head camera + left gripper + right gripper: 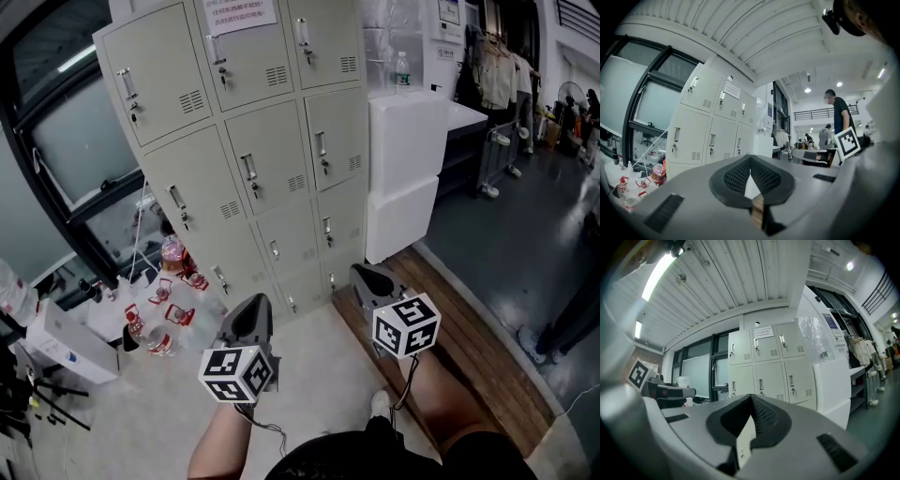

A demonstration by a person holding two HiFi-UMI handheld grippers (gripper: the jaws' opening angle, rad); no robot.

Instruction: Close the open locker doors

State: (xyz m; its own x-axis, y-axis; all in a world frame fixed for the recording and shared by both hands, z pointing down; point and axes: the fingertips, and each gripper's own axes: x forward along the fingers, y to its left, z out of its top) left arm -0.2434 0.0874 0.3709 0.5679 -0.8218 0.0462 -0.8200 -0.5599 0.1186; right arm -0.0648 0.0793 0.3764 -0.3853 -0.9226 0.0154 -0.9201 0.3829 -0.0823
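A beige locker cabinet (pixel 253 159) stands ahead, three columns wide, and every door I can see lies flush with its frame. My left gripper (pixel 251 314) is held low before the bottom row, jaws shut, nothing between them. My right gripper (pixel 367 277) hovers near the cabinet's lower right corner, also shut and empty. In the left gripper view the closed tips (pixel 750 159) point past the lockers (pixel 712 126). The right gripper view has its closed tips (pixel 751 399) below the lockers (pixel 764 362).
Stacked white boxes (pixel 408 169) stand right of the cabinet, with a bottle (pixel 401 70) on top. Bottles and red items (pixel 164 305) litter the floor at left, near a white box (pixel 61 342). A wooden strip (pixel 469 347) runs along the right. People (pixel 836 117) stand far off.
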